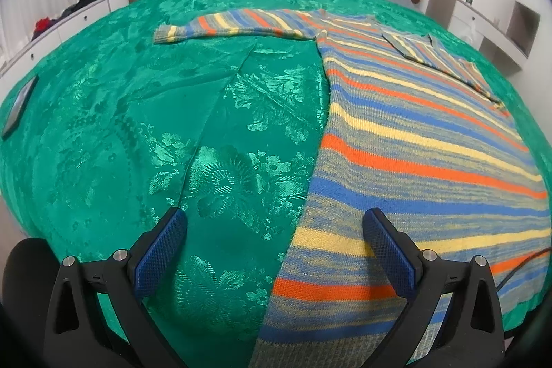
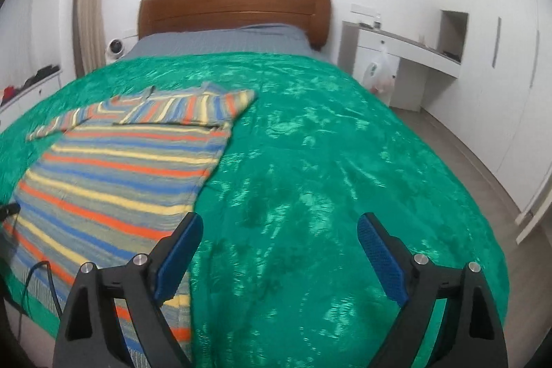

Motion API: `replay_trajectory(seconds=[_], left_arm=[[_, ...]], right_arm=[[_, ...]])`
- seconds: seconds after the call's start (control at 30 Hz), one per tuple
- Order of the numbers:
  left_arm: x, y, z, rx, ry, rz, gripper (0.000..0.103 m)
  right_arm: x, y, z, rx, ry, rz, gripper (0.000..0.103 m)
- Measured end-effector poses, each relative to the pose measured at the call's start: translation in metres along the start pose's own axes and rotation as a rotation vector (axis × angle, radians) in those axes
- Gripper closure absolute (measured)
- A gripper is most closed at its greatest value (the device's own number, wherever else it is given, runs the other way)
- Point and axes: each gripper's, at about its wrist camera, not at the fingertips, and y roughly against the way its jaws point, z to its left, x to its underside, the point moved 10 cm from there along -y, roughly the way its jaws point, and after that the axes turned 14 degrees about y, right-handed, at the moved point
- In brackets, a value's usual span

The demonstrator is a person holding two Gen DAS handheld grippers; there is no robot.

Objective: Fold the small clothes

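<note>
A striped knit sweater (image 1: 414, 140) in orange, yellow, blue and grey lies flat on a green bedspread (image 1: 138, 126). One sleeve (image 1: 238, 23) stretches out to the left at the far end; the other sleeve (image 1: 445, 57) is folded across the body. My left gripper (image 1: 274, 219) is open above the sweater's near left edge, holding nothing. In the right wrist view the sweater (image 2: 114, 168) lies at the left, the folded sleeve (image 2: 165, 109) across its top. My right gripper (image 2: 279, 226) is open over the sweater's near right edge and the bedspread (image 2: 327, 161), nothing between its fingers.
A wooden headboard (image 2: 234, 9) and grey sheet (image 2: 220, 40) lie at the far end. A white desk (image 2: 396, 57) with a hanging bag stands to the right, drawers (image 1: 51, 33) to the left. A dark flat object (image 1: 19, 106) lies at the bedspread's left edge. A black cable (image 2: 38, 268) crosses the sweater's near corner.
</note>
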Motion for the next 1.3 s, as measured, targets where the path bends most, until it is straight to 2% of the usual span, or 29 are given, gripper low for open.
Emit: replay_trajectory(seconds=[0.3, 0.67, 1.3], left_arm=[[0.000, 0.000, 0.000, 0.000, 0.001, 0.001, 0.001], [0.001, 0.000, 0.001, 0.003, 0.004, 0.003, 0.001], [0.001, 0.000, 0.001, 0.002, 0.004, 0.004, 0.001]], right_arm=[[0.005, -0.006, 0.024, -0.027, 0.088, 0.020, 0.013], [0.011, -0.010, 0.013, -0.026, 0.028, 0.045, 0.013], [0.009, -0.009, 0.020, -0.027, 0.047, 0.040, 0.013]])
